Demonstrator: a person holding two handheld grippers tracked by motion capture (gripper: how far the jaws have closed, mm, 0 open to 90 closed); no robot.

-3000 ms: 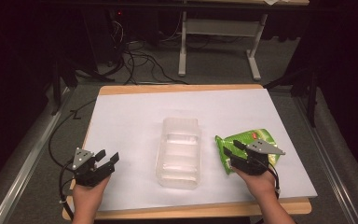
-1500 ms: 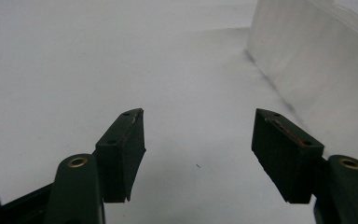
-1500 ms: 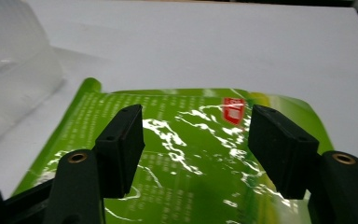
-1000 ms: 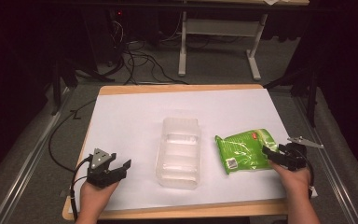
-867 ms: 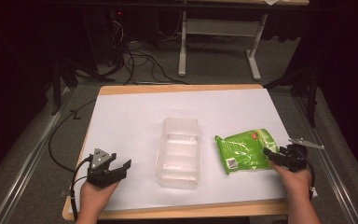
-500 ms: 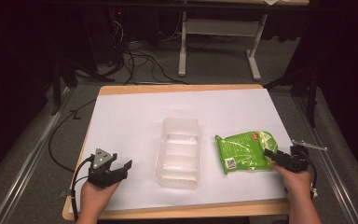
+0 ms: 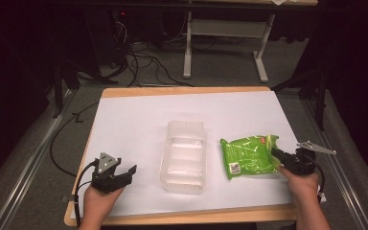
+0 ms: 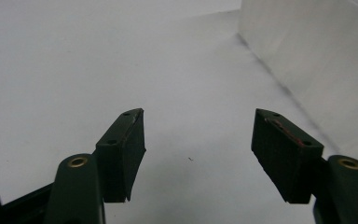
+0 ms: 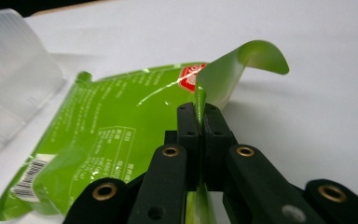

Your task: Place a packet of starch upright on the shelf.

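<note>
A green snack bag lies flat on the white table cover, right of a clear plastic tub. My right gripper is shut on the bag's right edge; in the right gripper view the green film is pinched between the closed jaws of this gripper and curls up above them. My left gripper rests near the table's front left corner, open, with nothing between its fingers. The tub's frosted wall stands to the right in the left gripper view.
The white sheet covers a wooden table. Cables and a metal desk frame lie on the dark floor beyond the far edge. A black cable trails off the table's left side.
The right gripper has come in from the right edge and closed on the bag's right edge, which now curls up. The left gripper has barely moved over the last second.
</note>
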